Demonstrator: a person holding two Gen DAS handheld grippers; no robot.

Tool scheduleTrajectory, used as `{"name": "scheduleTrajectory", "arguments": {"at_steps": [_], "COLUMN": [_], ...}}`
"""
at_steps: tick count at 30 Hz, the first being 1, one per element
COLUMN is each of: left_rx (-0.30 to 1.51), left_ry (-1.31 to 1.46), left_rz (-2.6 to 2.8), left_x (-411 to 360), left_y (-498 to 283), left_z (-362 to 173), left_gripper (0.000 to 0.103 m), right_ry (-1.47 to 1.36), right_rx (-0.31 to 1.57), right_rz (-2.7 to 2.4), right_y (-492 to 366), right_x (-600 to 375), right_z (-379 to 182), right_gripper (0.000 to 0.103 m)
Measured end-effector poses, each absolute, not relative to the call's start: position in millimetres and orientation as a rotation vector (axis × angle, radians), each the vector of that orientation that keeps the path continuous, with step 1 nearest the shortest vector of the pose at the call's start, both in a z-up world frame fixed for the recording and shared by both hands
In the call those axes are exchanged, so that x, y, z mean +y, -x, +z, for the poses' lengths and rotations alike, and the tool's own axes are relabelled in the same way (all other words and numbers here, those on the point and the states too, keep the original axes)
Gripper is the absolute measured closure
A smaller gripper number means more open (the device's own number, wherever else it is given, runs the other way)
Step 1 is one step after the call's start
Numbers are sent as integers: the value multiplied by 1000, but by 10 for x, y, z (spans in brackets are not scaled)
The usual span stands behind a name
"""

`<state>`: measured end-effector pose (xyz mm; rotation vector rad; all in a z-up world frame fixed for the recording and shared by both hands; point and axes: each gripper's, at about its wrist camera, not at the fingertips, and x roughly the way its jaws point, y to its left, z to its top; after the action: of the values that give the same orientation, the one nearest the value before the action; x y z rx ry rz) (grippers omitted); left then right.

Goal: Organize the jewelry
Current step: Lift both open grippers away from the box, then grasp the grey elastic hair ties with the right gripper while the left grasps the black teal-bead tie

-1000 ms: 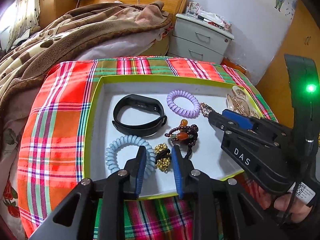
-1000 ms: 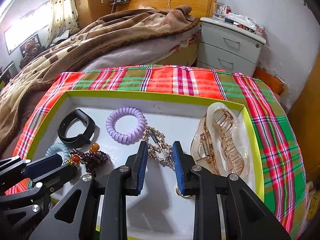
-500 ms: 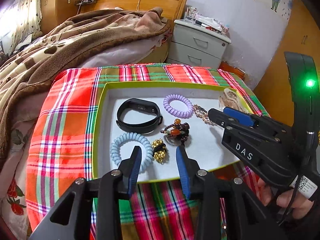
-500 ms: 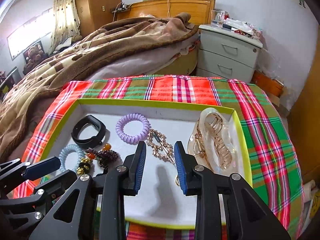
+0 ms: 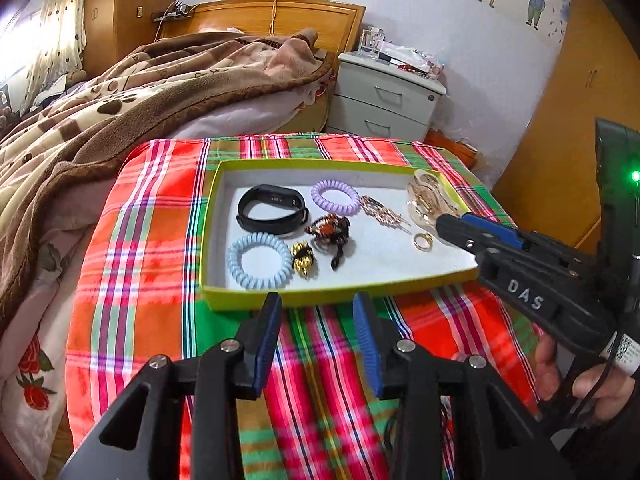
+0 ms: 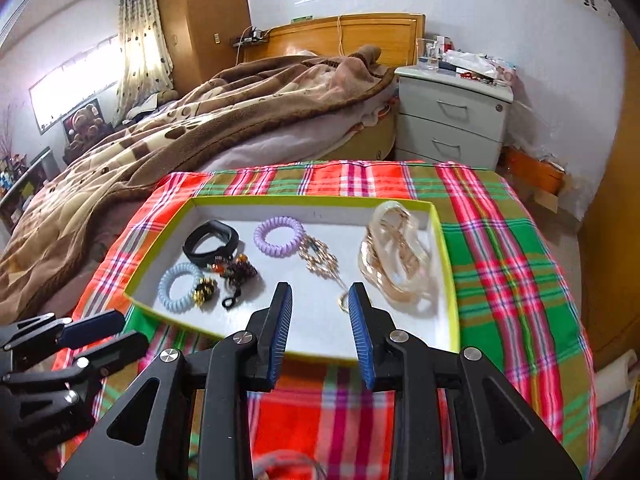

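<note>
A green-rimmed tray (image 5: pixel 340 295) (image 6: pixel 304 200) on the plaid cloth holds a black band (image 5: pixel 272 210) (image 6: pixel 212 242), a purple coil tie (image 5: pixel 335 197) (image 6: pixel 279 237), a blue coil tie (image 5: pixel 259 260) (image 6: pixel 178 286), a gold bead piece (image 5: pixel 303 263), a dark beaded bracelet (image 5: pixel 330 232) (image 6: pixel 236 270), a gold clip (image 5: pixel 380 212) (image 6: pixel 320 260), a ring (image 5: pixel 423 242) and a clear claw clip (image 6: pixel 394 258). My left gripper (image 5: pixel 318 304) is open and empty, before the tray's near rim. My right gripper (image 6: pixel 319 292) is open and empty over the tray's near part.
The tray sits on a plaid-covered table (image 5: pixel 152 240) (image 6: pixel 512 248). A bed with a brown blanket (image 5: pixel 140 92) lies behind and to the left. A grey nightstand (image 6: pixel 452 116) stands at the back right. A wooden wardrobe (image 5: pixel 580 100) is on the right.
Both grippers have drawn back toward the near edge and risen, so the tray looks smaller and farther. Both stay open and empty; the jewelry has not moved.
</note>
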<state>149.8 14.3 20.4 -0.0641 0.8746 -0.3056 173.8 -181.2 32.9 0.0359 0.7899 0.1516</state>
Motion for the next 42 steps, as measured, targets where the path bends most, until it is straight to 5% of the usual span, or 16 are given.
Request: {"name": "scheduleTrajectory", "arguments": {"at_steps": [14, 18, 36, 42], "left_rx": [890, 909, 953, 961], "left_ry": [85, 90, 100, 96], "left_rz": [-343, -352, -344, -342], "left_x": [229, 215, 231, 207], "left_y": [-1113, -1063, -985, -999], "left_z": [121, 55, -74, -84], "left_gripper": [64, 64, 64, 64], "right_ry": [-48, -2, 154, 115], "right_rx": [873, 899, 918, 914], "right_rz": [289, 332, 344, 345], "right_y": [-1145, -1089, -1130, -1123], "right_x": [-2069, -2016, -1735, -1799], "right_z": [-8, -88, -258, -239], "right_gripper": [72, 59, 59, 88]}}
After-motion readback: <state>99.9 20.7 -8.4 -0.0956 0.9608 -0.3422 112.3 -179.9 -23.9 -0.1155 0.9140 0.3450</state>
